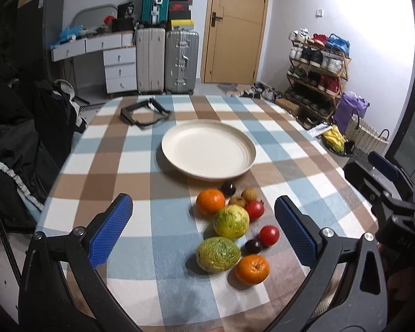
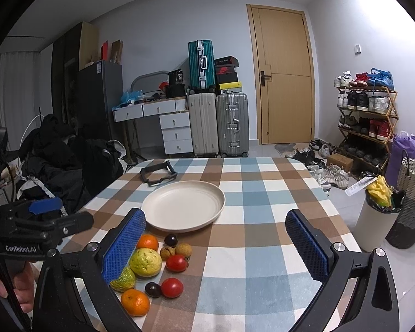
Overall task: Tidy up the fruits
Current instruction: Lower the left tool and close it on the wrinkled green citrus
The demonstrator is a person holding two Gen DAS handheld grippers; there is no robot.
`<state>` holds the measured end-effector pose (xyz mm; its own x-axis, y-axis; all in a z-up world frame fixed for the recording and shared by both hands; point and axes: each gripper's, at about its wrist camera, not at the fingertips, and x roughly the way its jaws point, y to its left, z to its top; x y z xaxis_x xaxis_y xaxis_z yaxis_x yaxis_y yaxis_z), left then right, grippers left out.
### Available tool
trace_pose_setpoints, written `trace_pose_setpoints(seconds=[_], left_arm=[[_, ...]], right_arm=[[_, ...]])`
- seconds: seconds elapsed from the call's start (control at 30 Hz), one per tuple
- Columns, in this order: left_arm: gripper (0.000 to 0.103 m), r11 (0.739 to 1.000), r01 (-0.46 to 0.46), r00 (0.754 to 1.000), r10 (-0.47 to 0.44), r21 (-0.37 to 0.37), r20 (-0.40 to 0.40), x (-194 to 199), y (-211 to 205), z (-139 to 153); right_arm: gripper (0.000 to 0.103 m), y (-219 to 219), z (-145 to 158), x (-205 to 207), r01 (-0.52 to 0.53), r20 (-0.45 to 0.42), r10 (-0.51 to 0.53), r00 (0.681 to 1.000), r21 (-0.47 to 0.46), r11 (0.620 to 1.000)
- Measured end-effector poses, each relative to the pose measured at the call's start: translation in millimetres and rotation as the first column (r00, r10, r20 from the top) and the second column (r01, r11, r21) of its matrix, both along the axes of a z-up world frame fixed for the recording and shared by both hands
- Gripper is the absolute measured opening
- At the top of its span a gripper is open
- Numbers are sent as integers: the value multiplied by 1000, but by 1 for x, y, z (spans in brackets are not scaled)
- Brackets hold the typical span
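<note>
I hold one gripper in each hand. My left gripper [image 1: 203, 217] is spread wide and has nothing in it. My right gripper [image 2: 215, 244] is spread wide too, and it is empty as well. Both hang over the near part of the table [image 1: 141, 218], which has a checked cloth.

The fruits sit in a little bunch on the cloth, just in front of the plate [image 1: 209, 149]. The plate is cream and it has nothing on it yet. So I think the job has not really started.

In the bunch I see an orange [image 1: 210, 201] near the plate and another orange [image 1: 252, 269] close to me. There are two bumpy yellow-green fruits [image 1: 231, 221], two red tomatoes [image 1: 269, 235], two dark plums [image 1: 228, 188] and two small brown fruits [image 1: 249, 194] that look like longans.

Here is what could go wrong. The fruits are round and packed close, some touching. If I reach for one in the middle, my fingers may bump the ones beside it, and they could roll off across the table. The small ones may slip out if I pinch them off-center. A tomato may get squashed if I squeeze too hard. My two grippers are close, so they could knock each other.
</note>
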<state>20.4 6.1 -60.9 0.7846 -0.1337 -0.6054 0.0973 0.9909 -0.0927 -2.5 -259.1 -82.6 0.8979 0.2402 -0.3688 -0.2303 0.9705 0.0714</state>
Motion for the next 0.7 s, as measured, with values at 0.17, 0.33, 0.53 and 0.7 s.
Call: trace_pose_setpoints(seconds=[0.17, 0.33, 0.53, 0.7], left_arm=[[102, 1000, 22, 997, -23, -17, -72, 13, 1, -24], [102, 998, 36, 989, -44, -60, -143, 26, 5, -50], [102, 993, 58, 975, -79, -107, -206, 39, 3, -77], [102, 988, 79, 966, -109, -133, -236, 41, 0, -89]], right_arm=[[103, 1, -8, 7, -8, -20, 8, 1000, -4, 1000], [103, 2, -21, 16, -13, -50, 13, 999, -5, 1000], [103, 1, -37, 30, -17, -87, 17, 996, 3, 1000], [103, 2, -48, 39, -19, -110, 20, 994, 6, 1000]])
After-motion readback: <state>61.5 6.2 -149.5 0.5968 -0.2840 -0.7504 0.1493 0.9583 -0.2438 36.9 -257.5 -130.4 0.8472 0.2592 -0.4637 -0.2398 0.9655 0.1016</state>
